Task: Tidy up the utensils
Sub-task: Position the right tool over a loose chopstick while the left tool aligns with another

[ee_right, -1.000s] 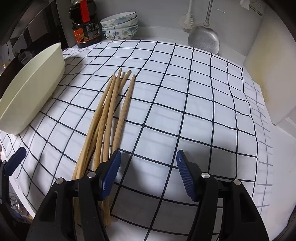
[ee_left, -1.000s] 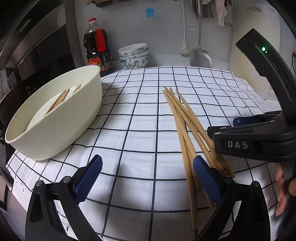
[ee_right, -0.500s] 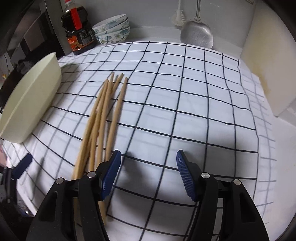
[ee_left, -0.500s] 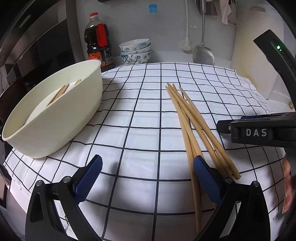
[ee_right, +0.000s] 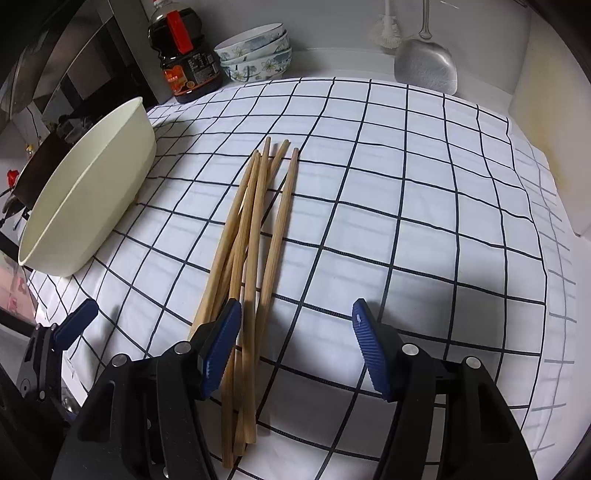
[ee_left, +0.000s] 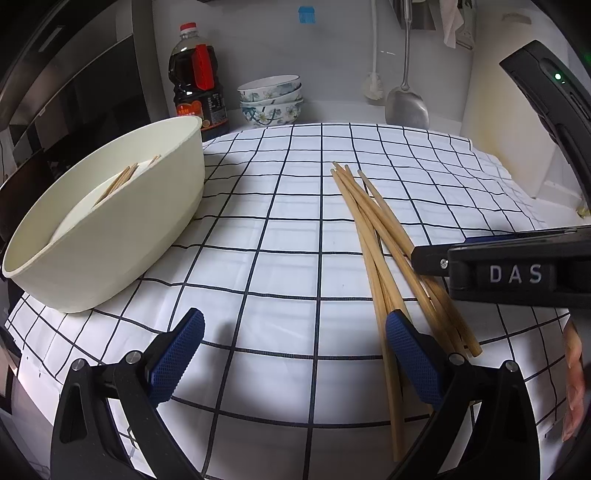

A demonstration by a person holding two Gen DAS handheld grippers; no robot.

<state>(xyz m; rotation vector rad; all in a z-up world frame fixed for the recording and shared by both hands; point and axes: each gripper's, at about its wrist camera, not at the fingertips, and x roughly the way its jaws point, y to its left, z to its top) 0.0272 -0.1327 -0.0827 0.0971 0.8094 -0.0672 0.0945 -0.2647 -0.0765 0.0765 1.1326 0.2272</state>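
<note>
Several wooden chopsticks (ee_left: 376,236) (ee_right: 255,240) lie in a loose bundle on the checked cloth (ee_right: 406,206). A cream basin (ee_left: 110,236) (ee_right: 92,192) stands at the left with a few chopsticks (ee_left: 122,177) inside it. My left gripper (ee_left: 295,350) is open and empty, its right finger beside the near ends of the bundle. My right gripper (ee_right: 295,343) is open just above the cloth. Its left finger rests over the bundle's near half, and the rightmost sticks lie just inside the gap. From the left wrist view, the right gripper (ee_left: 421,258) appears side-on over the bundle.
A dark sauce bottle (ee_right: 184,62), stacked patterned bowls (ee_right: 255,51), a metal spatula (ee_right: 424,66) and a brush (ee_right: 386,29) line the back wall. A pale board (ee_left: 517,129) stands at the right. A dark pan (ee_right: 40,162) sits left of the basin. A hand (ee_left: 574,376) shows at the right edge.
The right gripper has shifted slightly toward the bundle, so the chopsticks now sit nearer the middle of its view. The chopsticks have not moved and both grippers stay open.
</note>
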